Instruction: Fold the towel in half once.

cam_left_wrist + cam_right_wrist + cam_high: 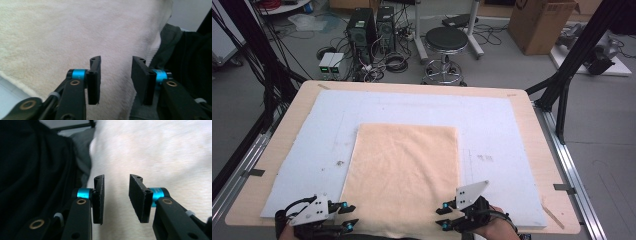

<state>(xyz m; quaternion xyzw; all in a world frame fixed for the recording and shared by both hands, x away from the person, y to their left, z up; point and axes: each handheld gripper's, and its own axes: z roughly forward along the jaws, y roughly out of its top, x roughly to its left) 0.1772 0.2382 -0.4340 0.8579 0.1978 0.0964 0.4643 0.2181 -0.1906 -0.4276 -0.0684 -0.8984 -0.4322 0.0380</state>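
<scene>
A cream towel [404, 175] lies flat on a pale foam mat [497, 125], its near edge at the table's front. My left gripper [351, 216] hovers at the towel's near left corner, jaws apart. My right gripper [442, 218] is at the near right corner, jaws also apart. In the left gripper view the left gripper [116, 72] stands open over the towel [75, 32], with no cloth between its pads. In the right gripper view the right gripper [116, 192] stands open above the towel [155, 152], likewise holding nothing.
The mat rests on a wooden table [534, 125]. Dark clothing [190, 57] of the person hangs just past the towel's near edge. Behind the table are a black stool [446, 40], computer towers [362, 30], a cardboard box [542, 22] and black frame legs [562, 85].
</scene>
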